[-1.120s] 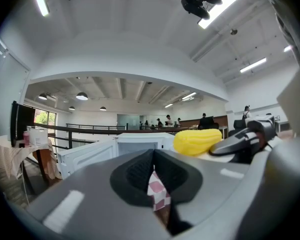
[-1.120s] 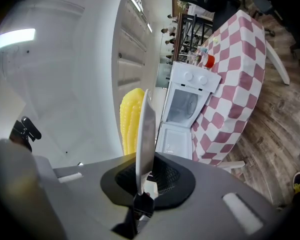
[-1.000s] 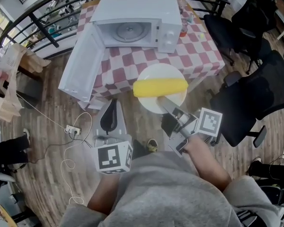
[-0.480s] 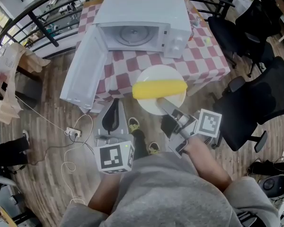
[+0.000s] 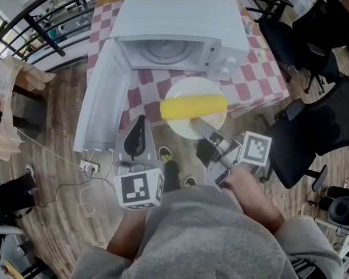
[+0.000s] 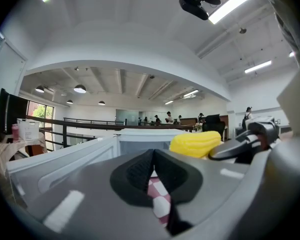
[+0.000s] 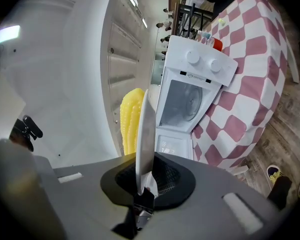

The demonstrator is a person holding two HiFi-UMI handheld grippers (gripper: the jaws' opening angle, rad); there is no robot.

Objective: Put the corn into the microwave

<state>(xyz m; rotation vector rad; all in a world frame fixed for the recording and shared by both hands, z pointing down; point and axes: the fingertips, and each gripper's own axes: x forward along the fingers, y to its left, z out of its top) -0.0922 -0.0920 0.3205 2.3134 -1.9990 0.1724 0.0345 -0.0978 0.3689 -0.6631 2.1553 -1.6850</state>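
The corn (image 5: 193, 106) lies lengthwise on a white plate (image 5: 192, 88), carried level in front of the open microwave (image 5: 180, 16), whose door (image 5: 107, 92) hangs wide to the left. The right tongs (image 5: 203, 129) pinch the plate's near rim, covering that edge. The left tongs (image 5: 137, 137) are pressed together on nothing, beside the door. The microwave stands on a checked-cloth table (image 5: 262, 77). Print on its inner frame is too small to read.

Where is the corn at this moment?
In the head view, the corn lies on the white plate held by the right gripper, just in front of the open microwave, right of its door.
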